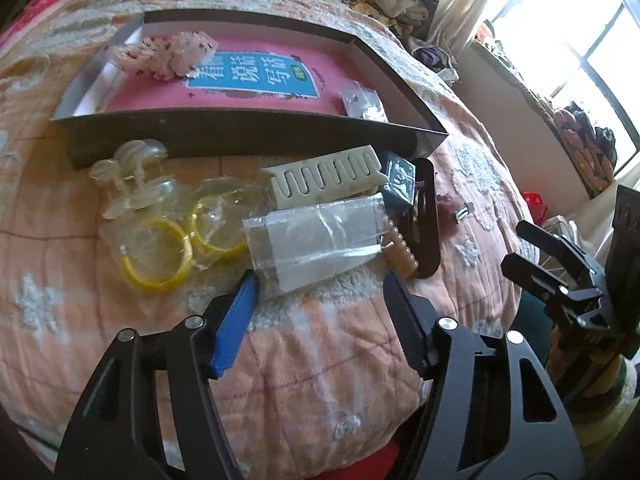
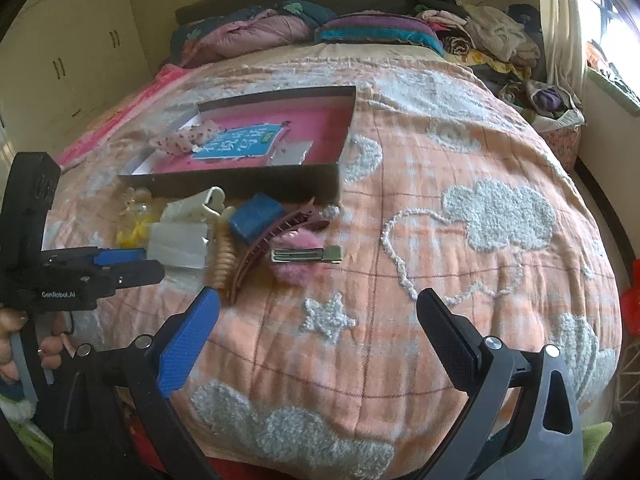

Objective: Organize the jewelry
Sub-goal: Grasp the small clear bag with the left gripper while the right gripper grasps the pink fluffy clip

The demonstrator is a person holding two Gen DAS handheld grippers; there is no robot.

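Hair and jewelry pieces lie in a heap on the peach quilt (image 1: pixel 320 360) in front of a shallow dark box (image 1: pixel 248 130). My left gripper (image 1: pixel 322 284) is open, its fingertips either side of the near end of a clear plastic bag (image 1: pixel 316 246), the blue pad at the bag's corner. Around the bag are yellow bangles (image 1: pixel 158 258) in wrap, clear claw clips (image 1: pixel 132 176), a cream slotted clip (image 1: pixel 328 176), a blue box (image 1: pixel 398 184), a beaded clip (image 1: pixel 402 250) and a dark brown clip (image 1: pixel 428 220). My right gripper (image 2: pixel 320 298) hangs open over bare quilt, nearer than a pink fluffy metal clip (image 2: pixel 306 256).
The box holds a pink book (image 1: pixel 256 76), a patterned pouch (image 1: pixel 168 56) and a small clear packet (image 1: pixel 362 104). Pillows and piled clothes (image 2: pixel 480 36) line the bed's far end. A window (image 1: pixel 580 40) is at the right. A hand (image 2: pixel 12 344) grips the left tool's handle.
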